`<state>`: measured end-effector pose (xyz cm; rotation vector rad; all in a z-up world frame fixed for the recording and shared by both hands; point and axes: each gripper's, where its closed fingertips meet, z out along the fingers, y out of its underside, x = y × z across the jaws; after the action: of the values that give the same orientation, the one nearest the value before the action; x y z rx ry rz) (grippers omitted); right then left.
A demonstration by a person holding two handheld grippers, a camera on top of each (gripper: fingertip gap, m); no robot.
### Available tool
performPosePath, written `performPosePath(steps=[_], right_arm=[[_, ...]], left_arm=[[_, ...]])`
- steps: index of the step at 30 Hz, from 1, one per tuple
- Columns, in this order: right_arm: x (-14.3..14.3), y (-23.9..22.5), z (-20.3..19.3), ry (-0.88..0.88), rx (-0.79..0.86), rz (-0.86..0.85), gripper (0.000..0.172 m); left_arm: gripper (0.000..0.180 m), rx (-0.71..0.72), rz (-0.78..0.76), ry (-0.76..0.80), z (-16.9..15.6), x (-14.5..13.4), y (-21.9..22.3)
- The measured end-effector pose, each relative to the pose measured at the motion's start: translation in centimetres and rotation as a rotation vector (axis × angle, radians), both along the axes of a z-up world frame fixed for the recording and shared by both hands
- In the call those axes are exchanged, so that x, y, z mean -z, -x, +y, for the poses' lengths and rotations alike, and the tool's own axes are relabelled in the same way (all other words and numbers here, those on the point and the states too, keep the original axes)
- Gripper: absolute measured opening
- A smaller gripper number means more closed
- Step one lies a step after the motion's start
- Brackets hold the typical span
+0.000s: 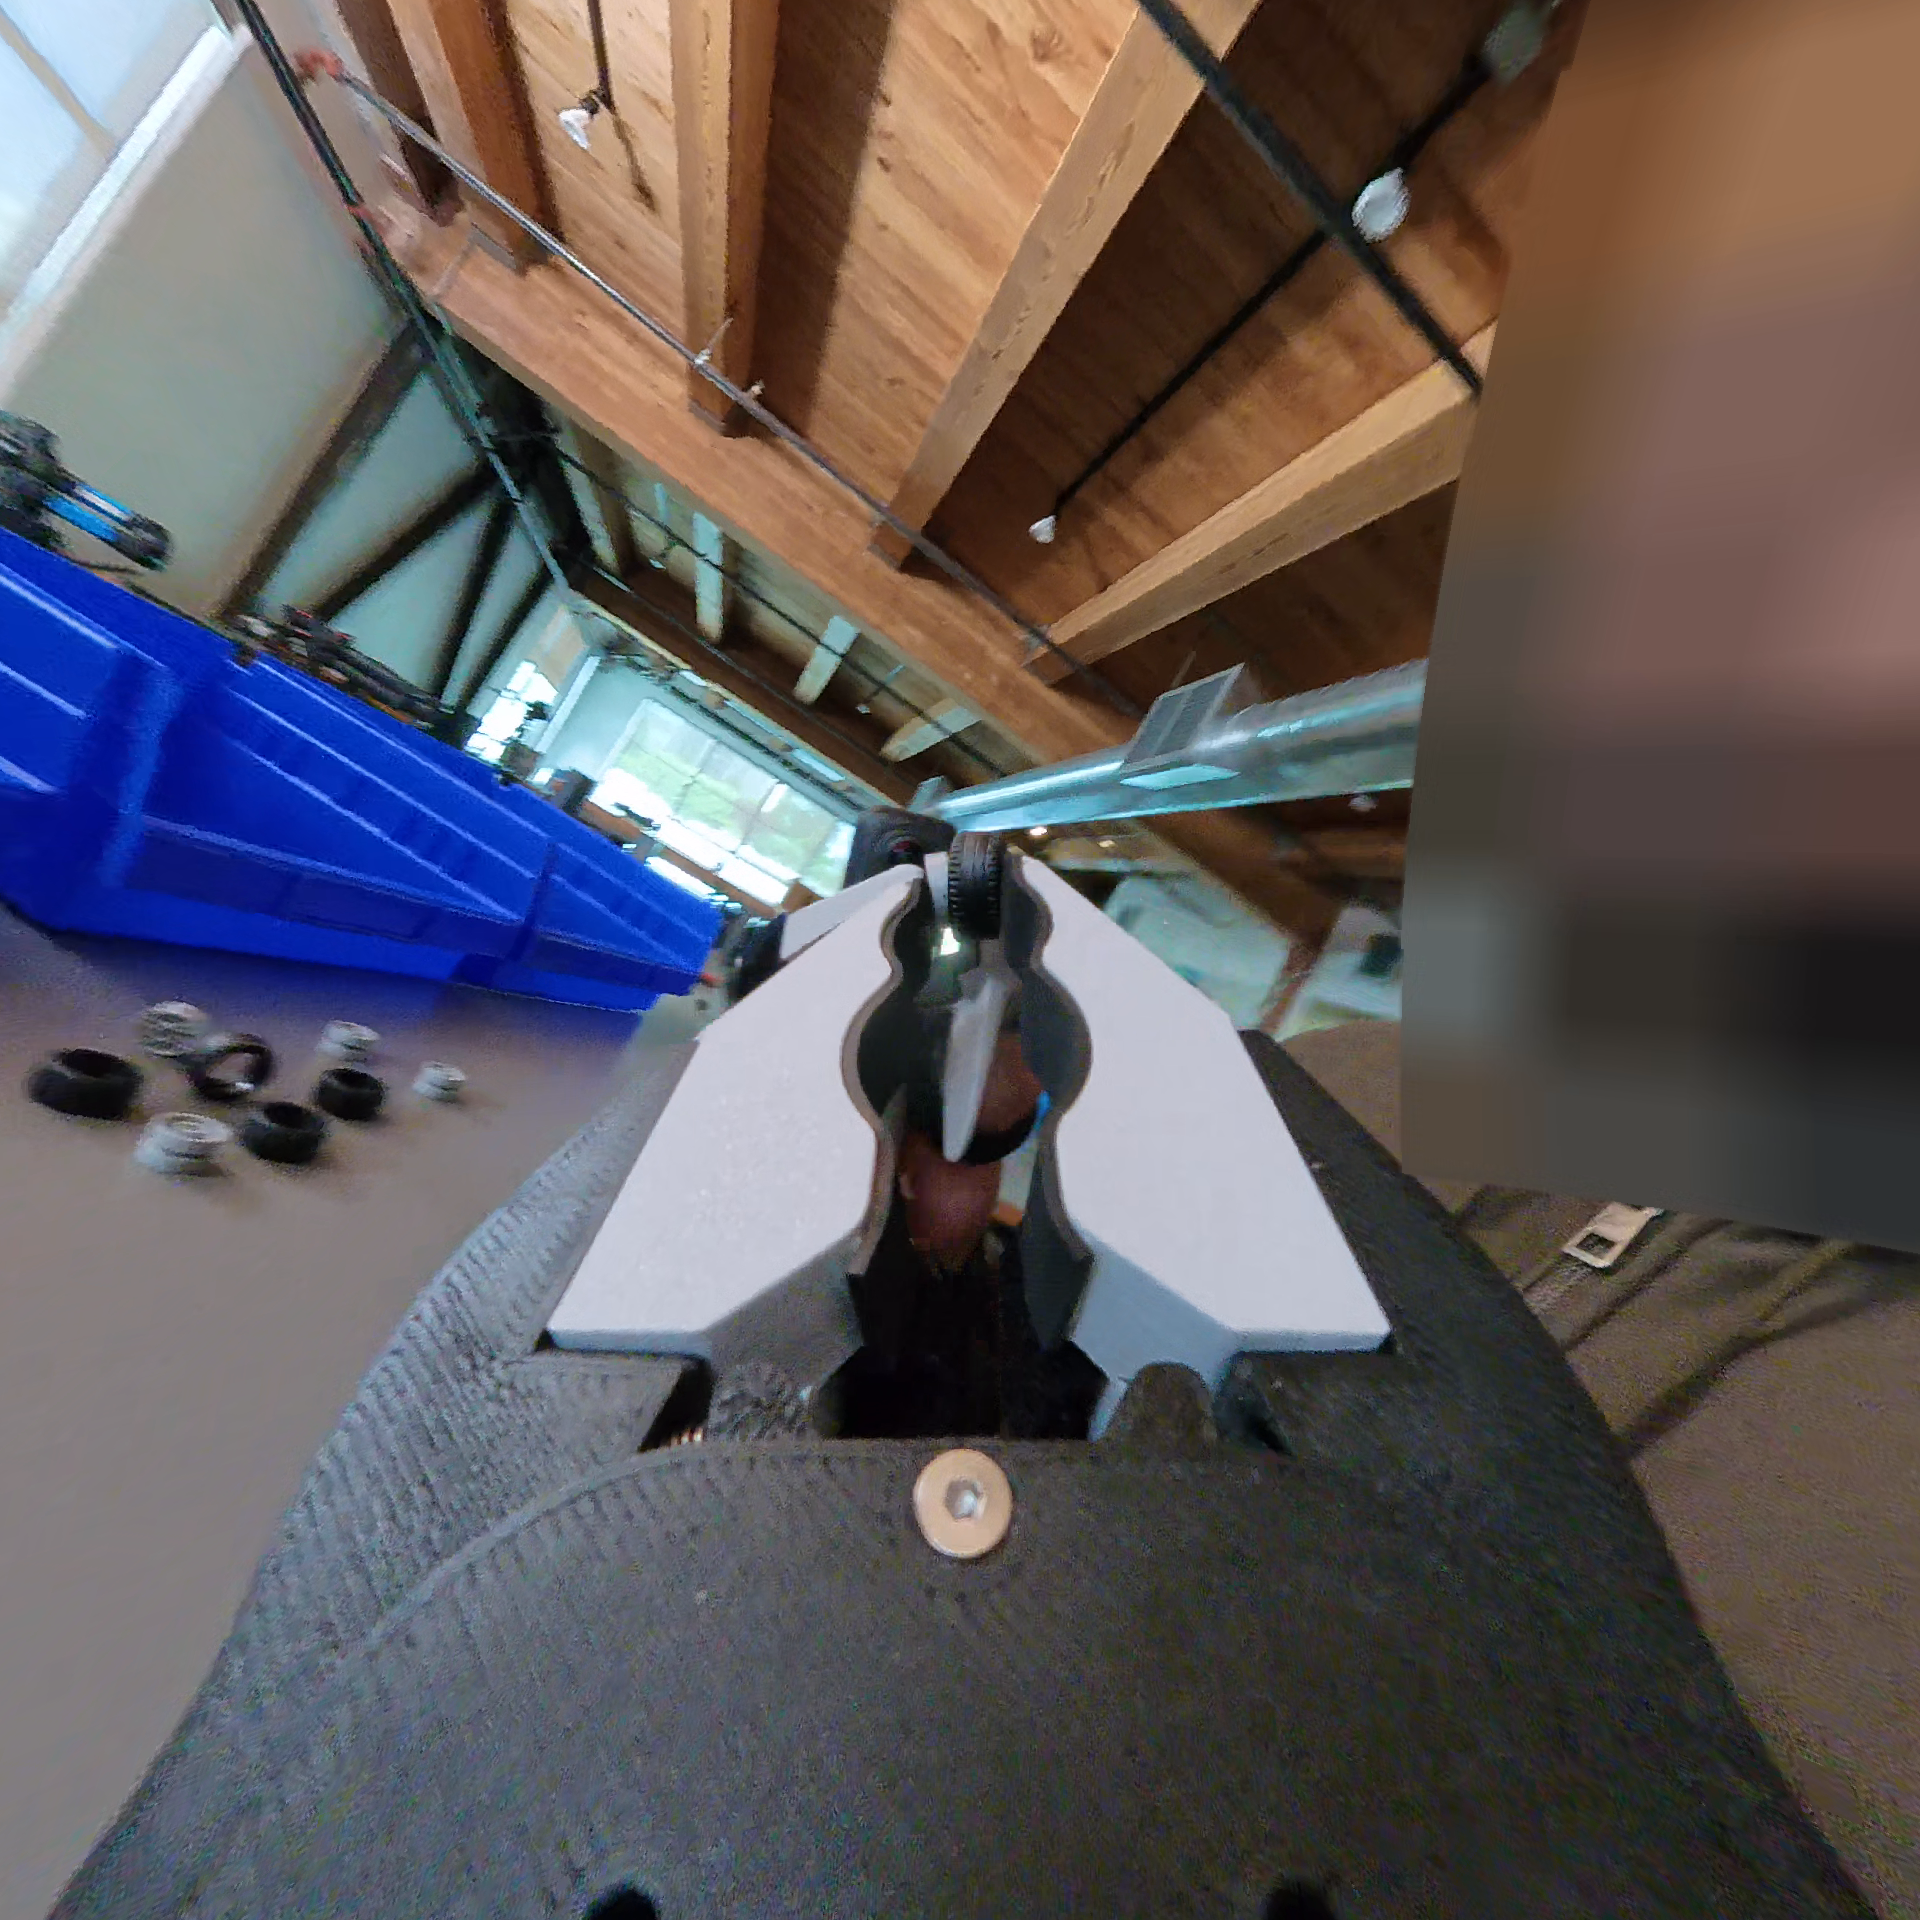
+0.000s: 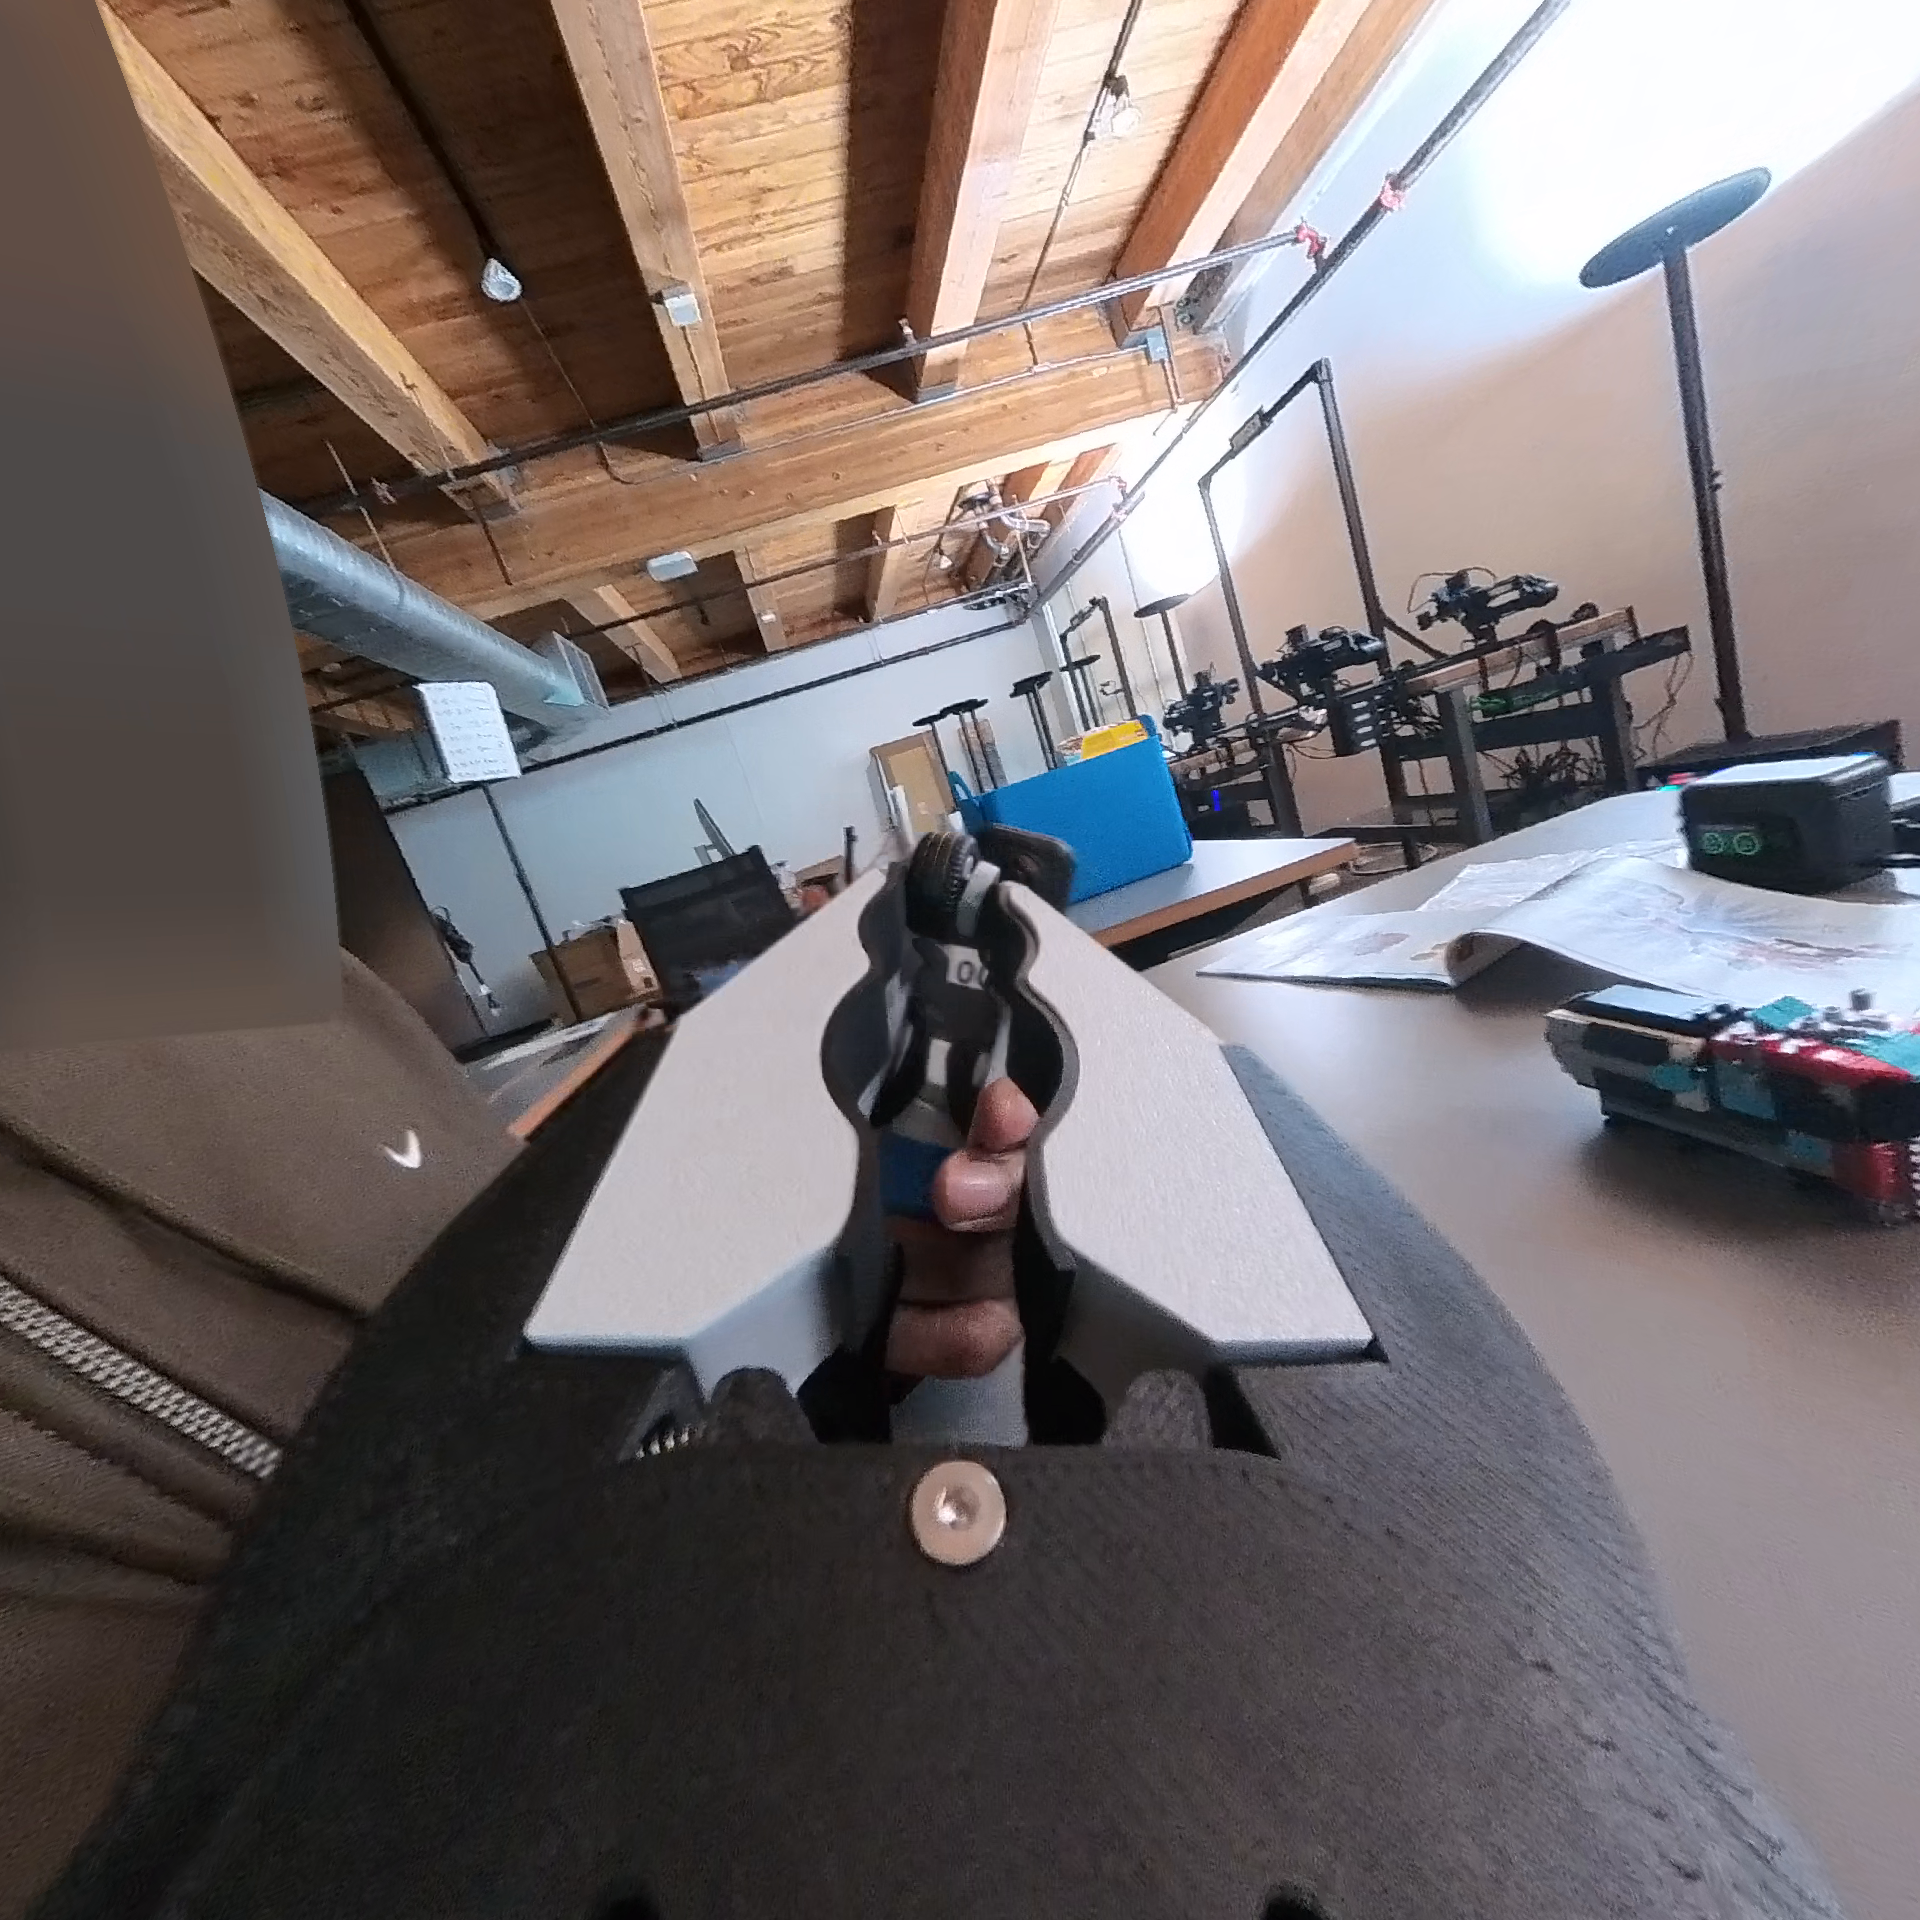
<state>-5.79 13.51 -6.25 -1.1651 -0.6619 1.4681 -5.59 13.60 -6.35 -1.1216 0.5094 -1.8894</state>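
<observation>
Blue bins (image 1: 312, 790), contents hidden

Daylight floods both wide-angle views: a window (image 1: 727, 800) glows at center in the left wrist view, and a blown-out white glare (image 2: 1621, 125) fills the upper right of the right wrist view. Ceiling beams (image 2: 665, 187) bow toward the frame edges. Small black and silver parts (image 1: 218, 1081) at left smear with motion blur; a book (image 2: 1558, 925) at right stays soft.
</observation>
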Motion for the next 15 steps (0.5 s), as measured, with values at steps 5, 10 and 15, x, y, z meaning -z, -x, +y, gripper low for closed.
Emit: performPosePath(steps=[5,10,15], right_arm=[[0.0,-0.1,0.0,-0.048,0.05,-0.029,0.017],[-0.1,-0.1,-0.1,-0.067,0.056,-0.037,0.016],[-0.3,0.0,-0.6,-0.068,0.026,-0.018,0.015]], left_arm=[[0.013,-0.124,0.09,-0.138,-0.2,0.0,0.1],[0.013,-0.173,0.16,-0.218,-0.6,0.4,-0.3],[0.013,-0.157,0.145,-0.242,-1.1,0.2,-0.4]])
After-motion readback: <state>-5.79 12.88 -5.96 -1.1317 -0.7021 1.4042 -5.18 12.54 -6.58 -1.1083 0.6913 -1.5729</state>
